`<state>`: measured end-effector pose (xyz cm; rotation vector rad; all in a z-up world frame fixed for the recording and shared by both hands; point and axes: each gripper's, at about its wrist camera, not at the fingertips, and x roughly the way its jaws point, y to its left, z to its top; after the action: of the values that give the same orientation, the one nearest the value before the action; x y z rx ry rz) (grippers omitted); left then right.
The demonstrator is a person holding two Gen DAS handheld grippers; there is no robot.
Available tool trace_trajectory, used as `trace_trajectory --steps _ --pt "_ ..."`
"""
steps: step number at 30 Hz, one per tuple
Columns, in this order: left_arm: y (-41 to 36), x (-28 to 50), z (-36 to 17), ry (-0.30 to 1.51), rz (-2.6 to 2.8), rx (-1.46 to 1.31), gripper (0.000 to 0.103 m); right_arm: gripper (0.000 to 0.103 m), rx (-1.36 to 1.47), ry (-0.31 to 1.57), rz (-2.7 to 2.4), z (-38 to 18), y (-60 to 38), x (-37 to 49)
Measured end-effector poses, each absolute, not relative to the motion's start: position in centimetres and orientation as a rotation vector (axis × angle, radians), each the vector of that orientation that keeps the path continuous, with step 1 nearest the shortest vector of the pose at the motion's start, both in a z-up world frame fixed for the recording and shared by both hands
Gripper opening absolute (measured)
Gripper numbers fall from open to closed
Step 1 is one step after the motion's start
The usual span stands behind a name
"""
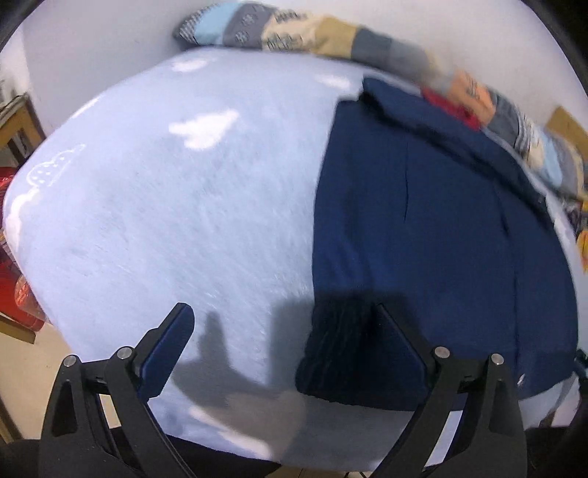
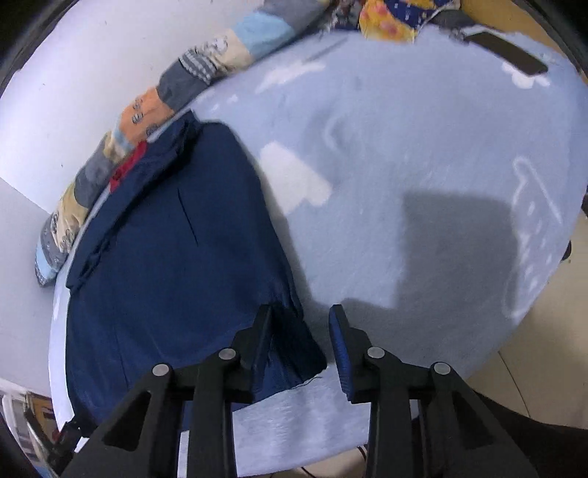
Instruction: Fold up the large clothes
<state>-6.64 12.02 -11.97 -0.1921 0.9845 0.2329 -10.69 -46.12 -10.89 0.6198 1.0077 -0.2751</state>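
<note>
Bed: one, pale blue cover with white cloud prints. Its near edge runs just under both your hand-held grippers; the far edge meets a white wall.

Garment: one, navy, lying flat on the bed. In the left wrist view it fills the right half; its straight left edge runs up the middle of the bed, and a wide bare stretch of cover lies to the left of it. In the right wrist view, bare cover spreads to its right.

Quilt: one patchwork roll along the far edge by the wall, just beyond the garment's top.

Phone: one dark slab at the bed's far right corner, well apart from the garment.

Your left hand-held gripper: jaws wide apart, nothing clamped; the right finger sits over the garment's near left corner.

Your right hand-held gripper: jaws part-way apart, the garment's near right corner between them; pads not seen pressing.
</note>
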Motion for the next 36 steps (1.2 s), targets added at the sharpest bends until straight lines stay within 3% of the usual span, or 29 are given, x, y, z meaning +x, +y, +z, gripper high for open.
trace_trajectory --steps 4,6,11,16,17,18,19,20,21,25,27,28,29,30,31,32,36 --pt "13.2 -6.9 -11.0 0.949 0.231 -0.217 0.099 0.038 0.726 0.943 -0.226 -10.2 -47.7 -11.5" --pt "13.9 -6.6 -11.3 0.964 0.192 -0.299 0.099 0.053 0.804 0.978 -0.165 -11.4 -47.8 -11.2" --pt "14.5 -5.9 -13.6 1.048 0.102 -0.497 0.099 0.053 0.922 1.036 -0.120 -13.9 -47.7 -10.9" --pt "12.1 -5.2 -14.5 1.074 -0.020 -0.502 0.098 0.054 0.865 1.049 -0.058 -13.8 -45.7 -9.6" --pt "11.4 -5.1 -14.5 1.077 -0.032 -0.467 0.093 0.045 0.875 1.037 -0.003 -13.7 -45.2 -9.3" --pt "10.9 -5.4 -14.2 1.075 -0.035 -0.430 0.073 0.023 0.888 1.032 0.050 -13.6 -44.8 -9.1" --pt "10.1 -5.3 -13.8 1.063 -0.011 -0.347 0.062 0.016 0.889 1.030 0.102 -13.4 -44.2 -8.8" --pt "9.8 -5.3 -13.6 1.054 0.010 -0.291 0.051 0.016 0.857 1.025 0.103 -13.1 -43.8 -8.7" --pt "9.9 -5.1 -13.6 1.055 0.012 -0.286 0.050 0.016 0.815 1.027 0.080 -12.9 -43.6 -8.6" --pt "10.8 -5.0 -14.2 1.059 0.024 -0.342 0.055 0.023 0.832 1.056 0.014 -14.1 -44.3 -8.3" --pt "10.1 -4.7 -14.5 1.071 -0.015 -0.340 0.085 0.024 0.863 1.053 0.015 -14.6 -44.4 -8.1" --pt "9.4 -4.6 -14.4 1.069 -0.034 -0.322 0.087 0.024 0.865 1.046 0.016 -14.6 -44.3 -8.1" --pt "8.9 -4.6 -14.3 1.054 -0.037 -0.295 0.083 0.023 0.863 1.030 0.025 -14.5 -44.2 -8.1" --pt "8.4 -4.7 -14.0 1.035 -0.044 -0.265 0.050 0.011 0.856 1.021 0.037 -14.4 -44.0 -8.0" --pt "8.3 -4.8 -13.8 1.018 -0.033 -0.242 0.026 0.009 0.845 1.012 0.048 -14.2 -43.8 -7.9" --pt "8.6 -4.8 -13.4 1.004 -0.060 -0.272 0.020 0.008 0.835 0.990 0.058 -13.6 -43.6 -8.0" --pt "9.2 -4.8 -13.1 0.992 -0.080 -0.325 0.019 0.008 0.800 0.938 0.088 -12.1 -43.1 -7.9"
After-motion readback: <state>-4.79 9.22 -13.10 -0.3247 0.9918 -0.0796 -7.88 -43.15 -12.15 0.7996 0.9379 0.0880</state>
